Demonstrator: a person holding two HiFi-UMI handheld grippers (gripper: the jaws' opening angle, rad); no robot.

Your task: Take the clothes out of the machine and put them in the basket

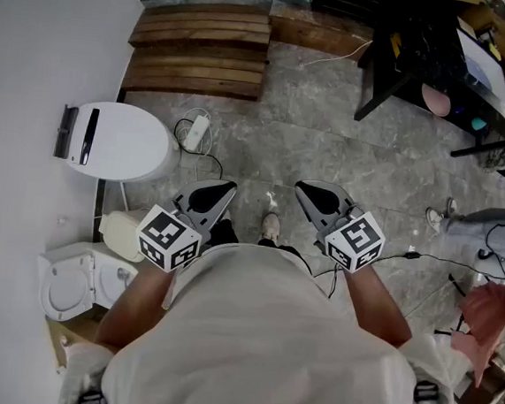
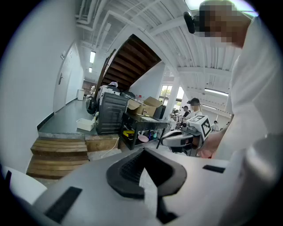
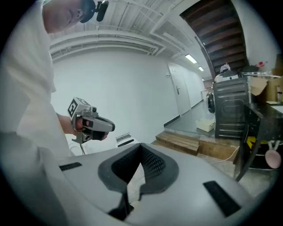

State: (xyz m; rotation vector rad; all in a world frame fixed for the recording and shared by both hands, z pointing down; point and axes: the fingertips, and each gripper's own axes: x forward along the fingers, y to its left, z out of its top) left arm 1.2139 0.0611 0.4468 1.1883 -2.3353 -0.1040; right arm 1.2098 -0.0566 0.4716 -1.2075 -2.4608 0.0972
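Observation:
I hold both grippers level in front of my chest, over a grey stone floor. My left gripper (image 1: 225, 190) is shut with nothing between its jaws, seen close in its own view (image 2: 143, 154). My right gripper (image 1: 305, 190) is shut too and empty (image 3: 140, 149). Each shows in the other's view: the right gripper (image 2: 177, 137) and the left gripper (image 3: 95, 125). The dark front-loading machine (image 2: 110, 113) stands far off on a raised floor past the wooden steps, also visible from the right gripper (image 3: 227, 108). A white basket (image 2: 86, 124) sits on the floor beside it. No clothes are visible in the machine.
Wooden steps (image 1: 200, 50) lead up ahead. A white round-lidded unit (image 1: 116, 141) and a white toilet (image 1: 71, 286) stand at the left wall. A black cluttered table (image 1: 427, 54) is at the upper right. Cables (image 1: 197, 134) lie on the floor. Pink cloth (image 1: 486, 317) hangs at the right.

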